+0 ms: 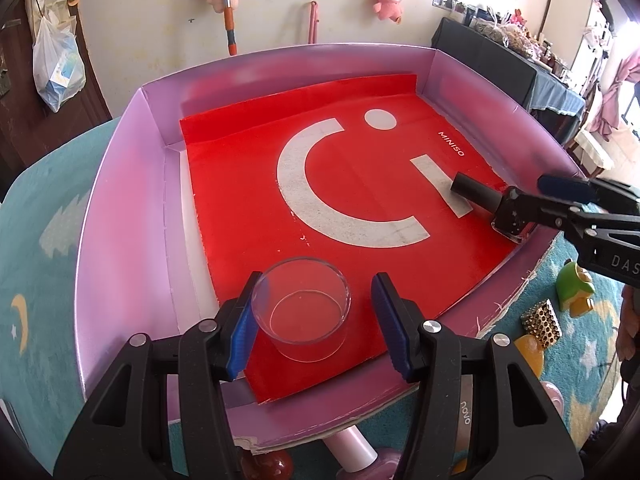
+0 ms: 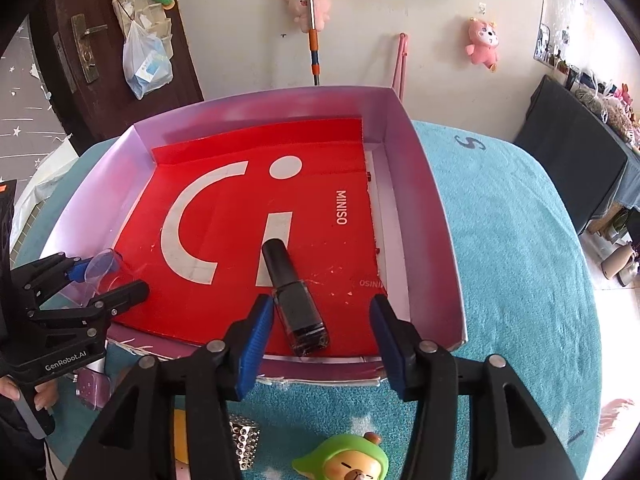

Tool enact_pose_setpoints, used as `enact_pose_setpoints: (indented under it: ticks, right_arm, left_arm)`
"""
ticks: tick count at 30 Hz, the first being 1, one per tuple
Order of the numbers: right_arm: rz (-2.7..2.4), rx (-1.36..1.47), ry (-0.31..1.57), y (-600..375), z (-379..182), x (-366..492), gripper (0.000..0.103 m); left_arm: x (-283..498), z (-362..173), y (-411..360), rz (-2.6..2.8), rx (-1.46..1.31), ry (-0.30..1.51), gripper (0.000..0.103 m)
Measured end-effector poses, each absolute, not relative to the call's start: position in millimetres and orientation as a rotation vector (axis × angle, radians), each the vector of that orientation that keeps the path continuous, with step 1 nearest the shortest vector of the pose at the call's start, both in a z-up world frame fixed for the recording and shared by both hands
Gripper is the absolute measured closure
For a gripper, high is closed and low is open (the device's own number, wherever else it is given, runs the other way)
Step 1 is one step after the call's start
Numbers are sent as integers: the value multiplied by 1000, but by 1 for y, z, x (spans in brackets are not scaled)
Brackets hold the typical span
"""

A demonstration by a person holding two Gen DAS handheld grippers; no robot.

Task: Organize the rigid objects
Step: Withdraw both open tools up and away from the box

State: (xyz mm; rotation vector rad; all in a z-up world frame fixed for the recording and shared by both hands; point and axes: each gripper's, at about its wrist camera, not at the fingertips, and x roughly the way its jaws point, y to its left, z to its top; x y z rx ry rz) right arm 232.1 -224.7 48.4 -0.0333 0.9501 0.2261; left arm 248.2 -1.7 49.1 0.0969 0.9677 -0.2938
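Note:
A clear round glass cup (image 1: 303, 307) stands upright on the red sheet (image 1: 248, 200) inside the pink box (image 1: 120, 208). My left gripper (image 1: 316, 328) is open around the cup, its left pad (image 1: 240, 340) touching the cup's side. A black nail polish bottle (image 2: 294, 294) lies on its side on the red sheet near the box's near edge. My right gripper (image 2: 318, 344) is open around the bottle's base, fingers apart from it. In the left wrist view the bottle (image 1: 486, 206) and right gripper (image 1: 560, 204) show at right; in the right wrist view the cup (image 2: 105, 270) and left gripper (image 2: 104, 284) show at left.
The box (image 2: 424, 216) sits on a teal rug-covered table (image 2: 520, 280). Outside the box's near edge lie a green figurine (image 2: 352, 460), a studded gold object (image 2: 245, 442), a pink bottle (image 1: 352, 448) and a purple item (image 2: 93, 390). A wall with plush toys stands behind.

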Motion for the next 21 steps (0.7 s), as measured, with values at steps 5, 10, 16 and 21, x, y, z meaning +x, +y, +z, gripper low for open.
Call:
enact_pose_setpoints:
  ticks: [5, 10, 16, 21]
  right_arm:
    - [177, -118, 903, -221, 56, 228, 41]
    - [168, -175, 900, -217, 56, 230, 40]
    - [119, -291, 854, -206, 59, 225, 37]
    - [84, -375, 826, -201, 60, 222, 34]
  left_arm:
    - [247, 50, -3, -296, 95, 963, 46]
    - [245, 53, -3, -294, 92, 959, 46]
    - [244, 53, -4, -294, 92, 958, 46]
    - [244, 53, -4, -294, 90, 957, 46]
